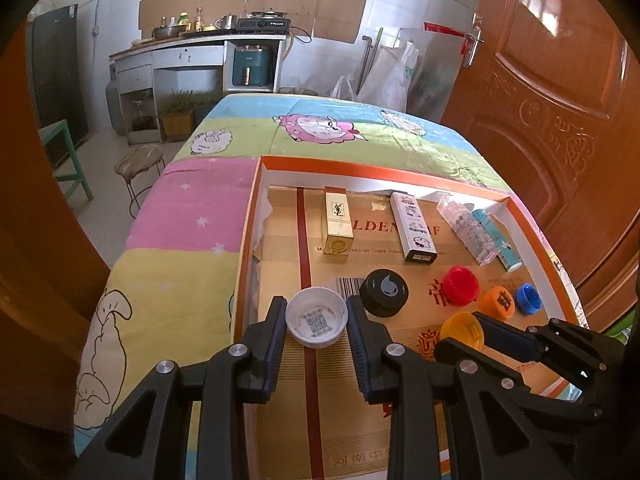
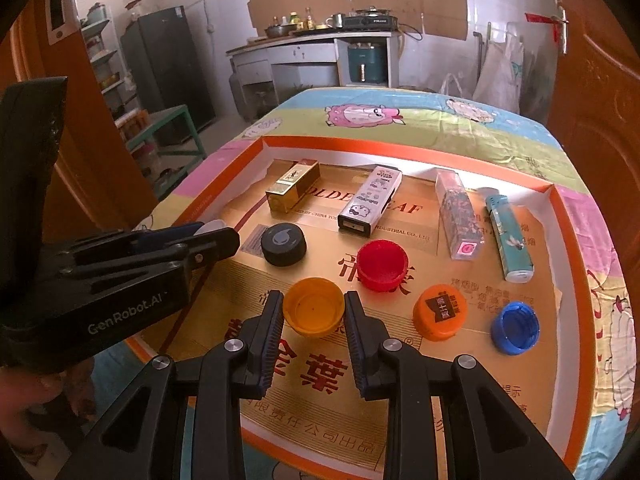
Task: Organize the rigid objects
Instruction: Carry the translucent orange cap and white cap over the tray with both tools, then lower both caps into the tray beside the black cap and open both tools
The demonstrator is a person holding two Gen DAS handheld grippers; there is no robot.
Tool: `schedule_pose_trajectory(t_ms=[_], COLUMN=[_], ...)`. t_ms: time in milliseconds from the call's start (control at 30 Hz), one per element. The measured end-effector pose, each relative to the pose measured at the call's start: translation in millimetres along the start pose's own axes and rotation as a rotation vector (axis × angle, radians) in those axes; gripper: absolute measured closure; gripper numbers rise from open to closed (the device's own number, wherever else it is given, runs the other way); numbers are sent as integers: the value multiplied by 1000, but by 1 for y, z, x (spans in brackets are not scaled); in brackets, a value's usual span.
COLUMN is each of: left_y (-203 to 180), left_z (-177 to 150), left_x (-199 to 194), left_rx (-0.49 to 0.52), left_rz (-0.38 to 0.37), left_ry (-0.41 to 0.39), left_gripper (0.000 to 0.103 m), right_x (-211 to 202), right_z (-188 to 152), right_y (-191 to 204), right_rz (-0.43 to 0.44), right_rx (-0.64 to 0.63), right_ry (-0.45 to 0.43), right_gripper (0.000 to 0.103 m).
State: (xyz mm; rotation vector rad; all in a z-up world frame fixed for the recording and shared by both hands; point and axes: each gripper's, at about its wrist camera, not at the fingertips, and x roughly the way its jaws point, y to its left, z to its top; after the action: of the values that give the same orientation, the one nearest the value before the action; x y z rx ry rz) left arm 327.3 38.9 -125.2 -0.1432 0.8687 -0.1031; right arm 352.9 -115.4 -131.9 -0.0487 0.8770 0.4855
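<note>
Left gripper had its fingers clamped on the white cap, open side up, QR print visible inside. The cap sat at the near-left part of the tray, over the red stripe of the cardboard liner.

Right gripper had its fingers clamped on the yellow cap, also open side up, near the tray's front centre. In the left wrist view that gripper came in from the right with the yellow cap between its tips.

Loose caps in the tray:
- black cap, top up, just beyond and left of the yellow one
- red cap, open side up, just beyond and right of the yellow one
- orange cap, printed top up, right of the yellow cap
- blue cap, tilted, open side facing the camera, right of the orange cap, near the tray's right wall

Back row, all lying flat, left to right:
- gold box
- white cartoon-print box
- clear patterned box
- teal lighter, just beside the clear box

The boxes were apart from each other and from the caps.

The tray was orange-rimmed, white-walled, and sat on a cartoon-print cloth covering the counter. Kitchen unit with a stove stood against the back wall; wooden door was on the right.
</note>
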Motion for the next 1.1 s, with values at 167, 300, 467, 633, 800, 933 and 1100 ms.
schedule_pose_trajectory(t_ms=[167,300,467,633,800,933,1100], left_y=[-1,-3,-6,-7,-7,-7,-6], left_z=[0,-1,-2,-3,-4,-4,-3], left_x=[3,4,5,5,4,2,0], left_rx=[7,20,33,44,38,37,32], left_rz=[5,14,7,5,-11,-9,-1], left_ry=[-2,-5,-5,-6,-13,-18,-24], left_gripper=[73,72,72,71,68,68,66], right_x=[0,1,5,7,6,7,4], right_z=[0,0,-1,-1,-1,-2,-1], right_y=[0,0,1,0,1,1,1], right_rz=[-2,-6,-18,-21,-21,-21,-23], right_rx=[-2,-4,-18,-23,-24,-23,-23], right_ry=[0,5,13,14,14,13,2], right_gripper=[72,72,72,72,71,71,71])
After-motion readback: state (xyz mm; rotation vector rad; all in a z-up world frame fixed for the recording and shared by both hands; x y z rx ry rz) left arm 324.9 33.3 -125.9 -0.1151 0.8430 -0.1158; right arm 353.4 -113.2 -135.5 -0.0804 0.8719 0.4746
